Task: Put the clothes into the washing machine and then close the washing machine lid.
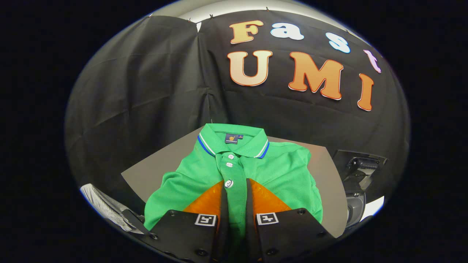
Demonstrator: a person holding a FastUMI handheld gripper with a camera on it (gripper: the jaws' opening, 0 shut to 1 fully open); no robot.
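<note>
Green polo shirt point(234, 175) lies folded on grey table point(146, 175), collar at 12 o'clock. Gripper point(236, 184) fingers nearly together, pinching the button strip btwn them. Soft, light, floppy; prob. unfolds when lifted, so take a thick bunch w/ the strip.

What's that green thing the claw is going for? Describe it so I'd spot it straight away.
On the grey table before the black cloth wall lies a folded green polo shirt, collar toward the wall. The gripper has its fingers nearly shut around the button placket. Its white and blue striped collar and white buttons mark it out.
</note>
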